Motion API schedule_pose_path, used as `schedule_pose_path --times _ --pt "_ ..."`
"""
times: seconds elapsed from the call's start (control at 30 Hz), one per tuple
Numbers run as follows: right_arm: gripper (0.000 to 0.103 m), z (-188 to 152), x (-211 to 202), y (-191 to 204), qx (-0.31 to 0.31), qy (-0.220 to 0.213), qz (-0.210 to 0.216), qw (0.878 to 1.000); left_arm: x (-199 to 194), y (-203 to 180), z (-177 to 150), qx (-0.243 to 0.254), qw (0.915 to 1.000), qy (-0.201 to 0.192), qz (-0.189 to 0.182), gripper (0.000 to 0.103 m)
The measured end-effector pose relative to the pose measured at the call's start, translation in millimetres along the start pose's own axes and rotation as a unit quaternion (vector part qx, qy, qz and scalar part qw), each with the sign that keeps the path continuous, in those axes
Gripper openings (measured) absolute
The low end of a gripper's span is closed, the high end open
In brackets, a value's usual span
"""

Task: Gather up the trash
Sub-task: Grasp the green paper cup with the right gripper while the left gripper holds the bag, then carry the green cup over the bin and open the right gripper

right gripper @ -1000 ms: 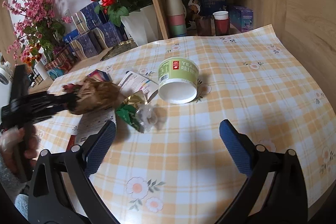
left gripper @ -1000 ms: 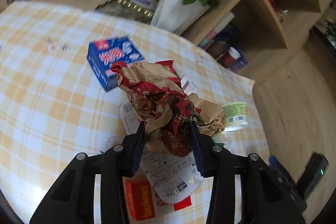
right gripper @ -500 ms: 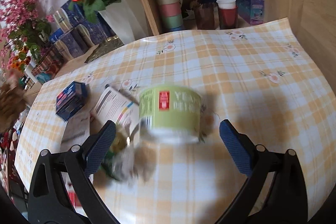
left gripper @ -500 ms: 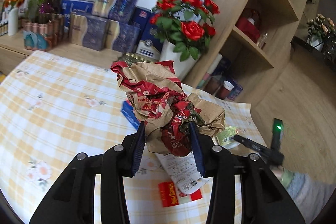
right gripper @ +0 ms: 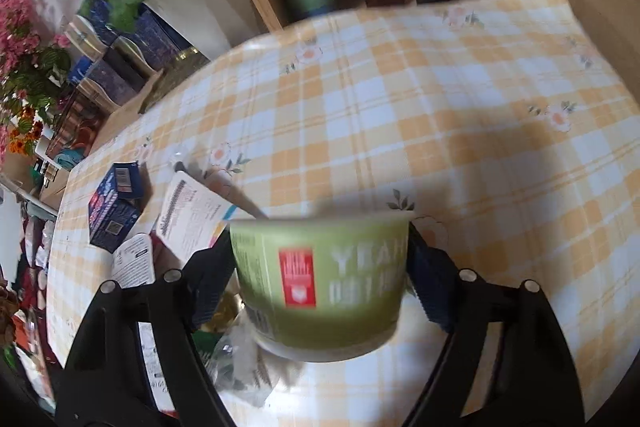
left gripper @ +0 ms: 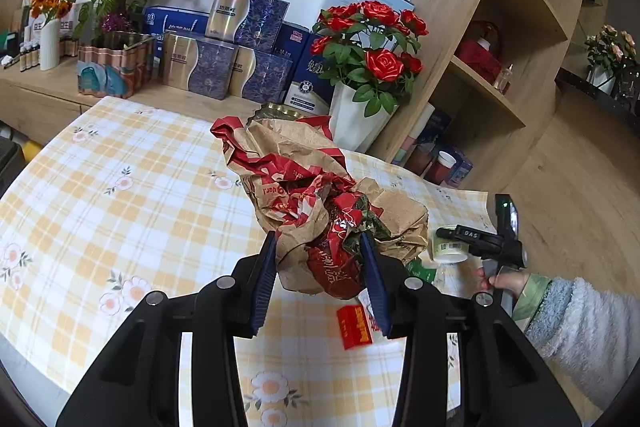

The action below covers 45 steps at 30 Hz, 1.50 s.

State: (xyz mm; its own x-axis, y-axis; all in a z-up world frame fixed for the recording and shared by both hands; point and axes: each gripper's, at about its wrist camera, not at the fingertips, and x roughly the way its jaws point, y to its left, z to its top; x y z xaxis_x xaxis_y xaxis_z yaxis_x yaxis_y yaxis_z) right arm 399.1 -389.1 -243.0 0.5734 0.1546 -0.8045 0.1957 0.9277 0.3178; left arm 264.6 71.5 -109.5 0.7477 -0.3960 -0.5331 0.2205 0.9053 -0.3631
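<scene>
Left gripper (left gripper: 320,273) clamped narrow on crumpled brown-and-red paper bag (left gripper: 316,195), held up off checked tablecloth (left gripper: 120,195); small red packet (left gripper: 354,326) flat on cloth just below bag. Further right, green cup (right gripper: 320,283) on its side on cloth between fingers of right gripper (right gripper: 320,291), jaws wide and closing, pads right at cup's sides, contact too blurred to call. In right wrist view, blue box (right gripper: 114,213), printed leaflets (right gripper: 192,215) and clear wrapper scraps (right gripper: 236,359) lying left of cup.
</scene>
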Motion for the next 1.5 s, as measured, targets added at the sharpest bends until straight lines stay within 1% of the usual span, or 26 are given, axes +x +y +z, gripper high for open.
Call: schedule_pose_path --times 0.07,0.2,0.37,0.47,0.63,0.8,0.93,1.1,1.17,1.23,1.33,1.5 --pt "0.079 -7 -13 5 -0.011 -0.013 -0.001 1.0 -5 0 -4 0.002 1.0 0.002 -0.001 0.04" --pt "0.079 -26 -46 14 -0.029 -0.046 0.011 0.998 -17 -6 -13 0.009 0.9999 0.006 -0.005 0.04" --pt "0.079 -57 -89 21 -0.031 -0.083 0.037 0.995 -34 -14 -28 0.012 0.9998 0.008 -0.013 0.04" --pt "0.079 -81 -115 31 -0.048 -0.103 0.049 0.992 -45 -20 -39 0.015 0.9997 0.013 -0.017 0.04" --pt "0.079 -118 -150 47 -0.077 -0.119 0.067 0.988 -66 -28 -56 0.023 0.9994 0.013 -0.022 0.04" --pt "0.079 -157 -175 63 -0.097 -0.12 0.093 0.984 -87 -32 -72 0.027 0.9992 0.012 -0.026 0.04" --pt "0.079 -194 -184 81 -0.124 -0.102 0.112 0.981 -106 -34 -89 0.036 0.9989 0.012 -0.026 0.04" --pt "0.079 -241 -178 99 -0.147 -0.043 0.122 0.981 -128 -31 -108 0.03 0.9991 0.01 -0.027 0.04" --pt "0.079 -259 -176 106 -0.162 -0.023 0.129 0.978 -136 -28 -114 0.028 0.9992 0.007 -0.027 0.04" --pt "0.079 -275 -172 115 -0.187 -0.006 0.126 0.974 -142 -24 -121 0.024 0.9994 0.008 -0.024 0.04" --pt "0.079 -293 -161 125 -0.206 0.02 0.125 0.97 -147 -20 -130 0.018 0.9995 0.012 -0.023 0.04" --pt "0.079 -311 -135 129 -0.194 0.058 0.122 0.972 -152 -16 -143 0.011 0.9995 0.021 -0.019 0.04"
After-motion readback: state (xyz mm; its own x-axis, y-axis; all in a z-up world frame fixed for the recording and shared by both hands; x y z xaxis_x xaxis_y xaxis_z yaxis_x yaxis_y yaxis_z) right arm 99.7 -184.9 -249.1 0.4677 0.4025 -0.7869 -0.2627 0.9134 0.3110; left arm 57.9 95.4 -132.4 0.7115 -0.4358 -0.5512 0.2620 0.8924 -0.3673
